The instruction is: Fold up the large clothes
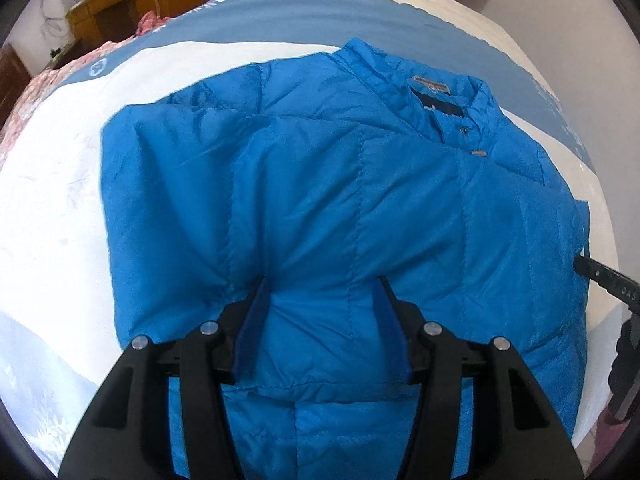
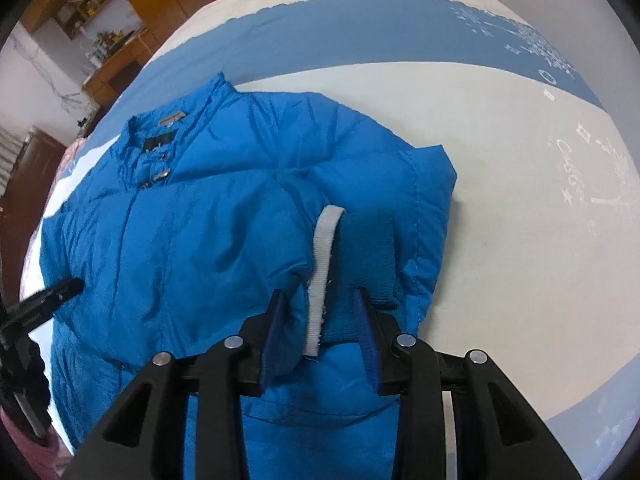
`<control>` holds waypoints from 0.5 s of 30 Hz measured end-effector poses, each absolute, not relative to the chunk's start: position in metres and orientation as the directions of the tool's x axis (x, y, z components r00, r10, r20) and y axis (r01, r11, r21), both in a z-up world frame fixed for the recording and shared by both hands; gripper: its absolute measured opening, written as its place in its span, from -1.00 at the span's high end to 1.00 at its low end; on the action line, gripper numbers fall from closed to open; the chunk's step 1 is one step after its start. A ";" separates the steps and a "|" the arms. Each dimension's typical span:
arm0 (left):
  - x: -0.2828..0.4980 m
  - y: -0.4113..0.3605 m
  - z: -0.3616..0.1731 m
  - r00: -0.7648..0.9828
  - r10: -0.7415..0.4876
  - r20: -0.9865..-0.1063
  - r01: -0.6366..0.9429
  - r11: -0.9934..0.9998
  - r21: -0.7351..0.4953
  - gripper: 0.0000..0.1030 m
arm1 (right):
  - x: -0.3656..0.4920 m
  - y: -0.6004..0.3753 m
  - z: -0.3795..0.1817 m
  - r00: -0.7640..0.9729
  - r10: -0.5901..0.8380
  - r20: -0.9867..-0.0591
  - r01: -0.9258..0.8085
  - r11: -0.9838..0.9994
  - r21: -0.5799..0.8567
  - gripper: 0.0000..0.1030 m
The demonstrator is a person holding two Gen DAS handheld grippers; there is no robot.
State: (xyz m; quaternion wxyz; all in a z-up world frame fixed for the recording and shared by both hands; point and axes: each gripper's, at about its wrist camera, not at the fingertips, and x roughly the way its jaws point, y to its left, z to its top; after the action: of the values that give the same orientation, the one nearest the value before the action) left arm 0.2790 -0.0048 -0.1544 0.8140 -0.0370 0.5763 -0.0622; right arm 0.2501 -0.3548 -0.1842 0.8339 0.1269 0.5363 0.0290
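Your left tongs (image 1: pixel 322 288) sat closest to the lens, pointing steeply down, with a padded fold of the jacket (image 1: pixel 320 184) bunched between the blue pads (image 1: pixel 250 328). Both pads pressed into the fabric, so the left tongs were clenched on the jacket near its lower hem. In that view the right tongs (image 1: pixel 600 276) poked in at the jacket's right edge.

Your right tongs (image 2: pixel 318 300) also pointed steeply down, and they gripped a sleeve end: the ribbed cuff (image 2: pixel 370 256) and a white strip (image 2: pixel 326 264) lay between the pads, with blue fabric squeezed on either side. Those tongs were narrower than the left pair and were clenched on the jacket too. In that view your left tongs (image 2: pixel 52 294) showed at the left, resting against the jacket's side.

You had the jacket lying front up and spread across the bed (image 2: pixel 500 168), on a white and blue cover (image 1: pixel 60 184). Its collar (image 1: pixel 444 100) pointed away from you, and a grey label (image 1: pixel 431 83) showed inside it. Snaps (image 2: pixel 160 176) ran down below the collar. A pink patterned cloth (image 1: pixel 44 80) lay at the bed's far left edge. Beyond it stood a wooden cabinet (image 1: pixel 120 8) against the wall.
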 end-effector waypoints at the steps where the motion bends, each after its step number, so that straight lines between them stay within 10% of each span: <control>1: 0.278 -0.008 -0.150 0.336 -0.141 -0.931 0.057 0.990 -0.129 -0.05 | 0.249 -0.353 -0.178 0.436 0.176 -0.883 0.095 0.966 0.239 0.33; 15: 0.305 -0.059 -0.141 0.395 -0.142 -0.908 0.161 0.983 -0.084 -0.06 | 0.267 -0.314 -0.170 0.510 0.178 -0.841 0.027 0.975 0.222 0.29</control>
State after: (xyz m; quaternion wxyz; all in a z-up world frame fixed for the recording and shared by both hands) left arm 0.3052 -0.0591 -0.1414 0.8350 0.0089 0.5427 -0.0908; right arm 0.2669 -0.3143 -0.1700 0.8627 0.1038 0.4930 0.0439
